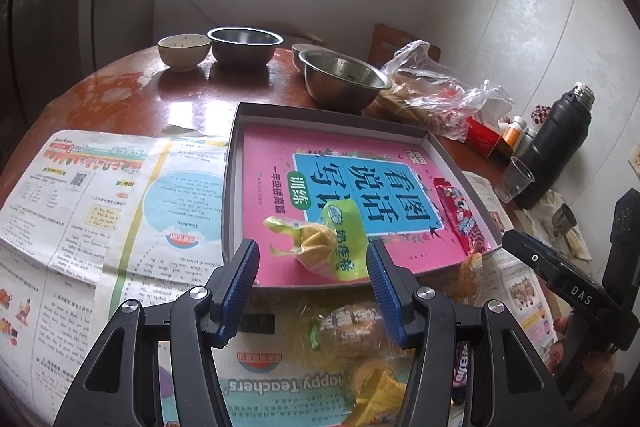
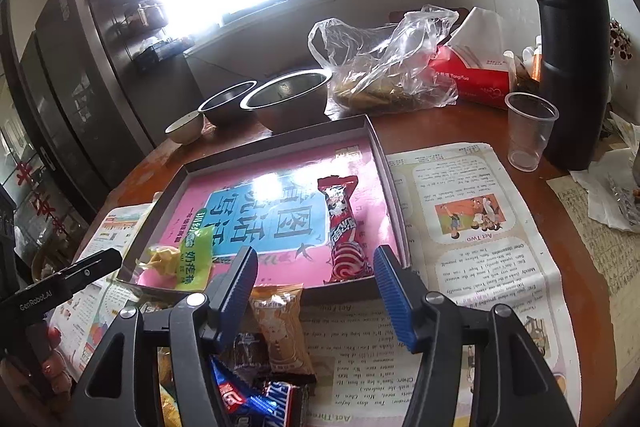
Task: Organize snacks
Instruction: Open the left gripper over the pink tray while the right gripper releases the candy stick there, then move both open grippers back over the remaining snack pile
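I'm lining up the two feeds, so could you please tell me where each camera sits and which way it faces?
Left wrist: on the left gripper, angled down at the tray with the green snack packet; its open jaws show, the right gripper at right.
Right wrist: on the right gripper, angled down toward the red snack bar; open jaws, left gripper at left.
Shared: tray, both snacks, steel bowls, black flask.

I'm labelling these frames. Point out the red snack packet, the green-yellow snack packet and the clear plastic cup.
Red snack packet [image 2: 342, 227]: right wrist view, middle of its wrapper.
Green-yellow snack packet [image 1: 320, 239]: left wrist view, yellow centre of the wrapper.
Clear plastic cup [image 2: 528, 131]: right wrist view, its side wall.
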{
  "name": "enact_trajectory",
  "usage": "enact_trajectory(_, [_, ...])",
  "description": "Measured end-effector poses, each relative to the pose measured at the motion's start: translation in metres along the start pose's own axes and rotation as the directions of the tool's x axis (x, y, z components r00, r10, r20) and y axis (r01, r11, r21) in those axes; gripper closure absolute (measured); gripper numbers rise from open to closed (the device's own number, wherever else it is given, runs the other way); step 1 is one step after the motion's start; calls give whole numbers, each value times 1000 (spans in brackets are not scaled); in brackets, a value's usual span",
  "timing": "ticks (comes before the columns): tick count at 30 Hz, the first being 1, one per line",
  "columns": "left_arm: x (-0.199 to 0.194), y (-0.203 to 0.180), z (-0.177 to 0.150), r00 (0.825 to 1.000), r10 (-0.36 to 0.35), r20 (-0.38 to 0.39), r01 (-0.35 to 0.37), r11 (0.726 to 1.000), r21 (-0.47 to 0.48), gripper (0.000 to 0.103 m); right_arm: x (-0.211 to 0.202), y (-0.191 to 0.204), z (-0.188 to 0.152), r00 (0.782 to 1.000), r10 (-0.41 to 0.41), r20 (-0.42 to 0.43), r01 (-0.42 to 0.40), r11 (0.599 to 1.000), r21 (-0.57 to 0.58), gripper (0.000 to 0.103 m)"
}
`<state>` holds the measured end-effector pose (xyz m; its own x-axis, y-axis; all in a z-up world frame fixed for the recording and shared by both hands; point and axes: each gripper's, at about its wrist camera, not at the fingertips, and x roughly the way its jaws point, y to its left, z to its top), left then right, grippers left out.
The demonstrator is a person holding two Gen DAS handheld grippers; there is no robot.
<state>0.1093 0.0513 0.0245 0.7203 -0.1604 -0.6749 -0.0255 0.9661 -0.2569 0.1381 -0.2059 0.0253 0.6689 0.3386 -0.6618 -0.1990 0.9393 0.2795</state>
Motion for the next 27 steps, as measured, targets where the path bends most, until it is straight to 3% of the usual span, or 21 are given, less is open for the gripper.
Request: enact_trajectory(27, [-28,-16,-39,997,-18,-79,19,1000,22,45,-25,15,-21,1000,27,-10,-27,999,-38,42])
